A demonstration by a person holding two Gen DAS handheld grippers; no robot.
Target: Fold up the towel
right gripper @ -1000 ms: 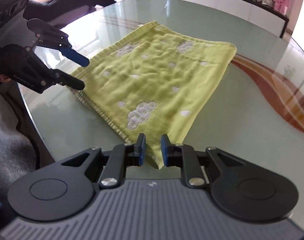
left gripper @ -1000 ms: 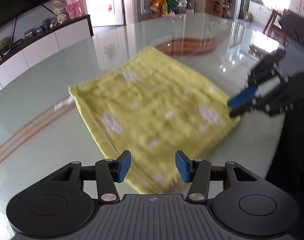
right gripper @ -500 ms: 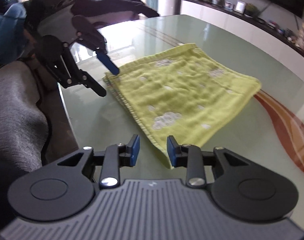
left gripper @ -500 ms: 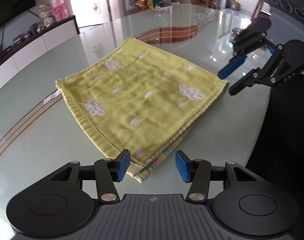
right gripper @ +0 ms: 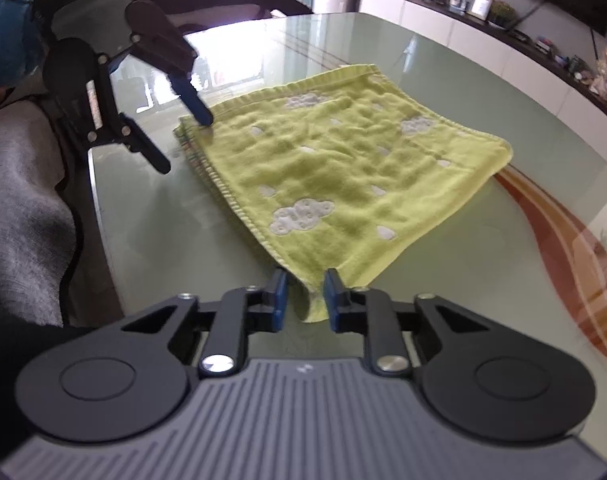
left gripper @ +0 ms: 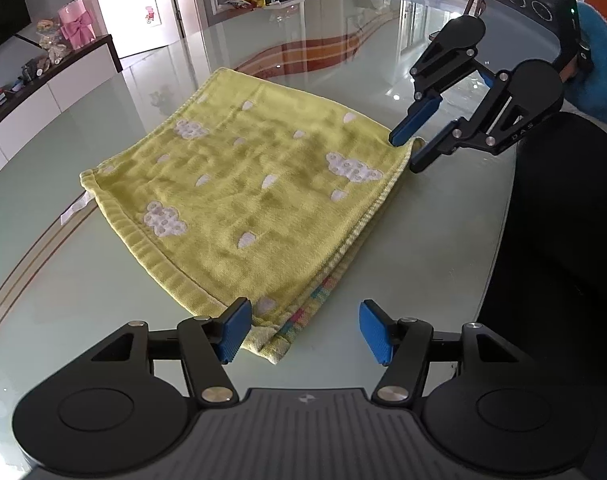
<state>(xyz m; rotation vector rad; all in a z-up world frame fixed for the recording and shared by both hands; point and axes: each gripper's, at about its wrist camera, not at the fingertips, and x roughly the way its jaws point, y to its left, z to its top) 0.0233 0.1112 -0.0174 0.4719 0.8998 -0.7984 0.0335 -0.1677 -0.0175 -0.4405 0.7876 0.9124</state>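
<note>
A yellow-green towel (left gripper: 259,196) with white cloud marks lies folded in layers on the glass table; it also shows in the right wrist view (right gripper: 343,176). My left gripper (left gripper: 305,332) is open, its blue pads either side of the towel's near corner, one pad over the edge. My right gripper (right gripper: 305,298) is open with its jaws narrow, and the towel's other near corner sits between them, unpinched. From the left wrist view, the right gripper (left gripper: 407,152) sits at the towel's far right corner. From the right wrist view, the left gripper (right gripper: 185,144) is at the far left corner.
The glass table (left gripper: 343,40) has a red-orange stripe pattern (left gripper: 303,48) beyond the towel. The table edge (left gripper: 499,240) runs close on the right, with dark clothing beyond it. A white sideboard (left gripper: 43,92) with small items stands at the far left.
Both grippers have moved back in to the towel's two near corners. The right jaws now straddle a corner. The towel lies flat where it was.
</note>
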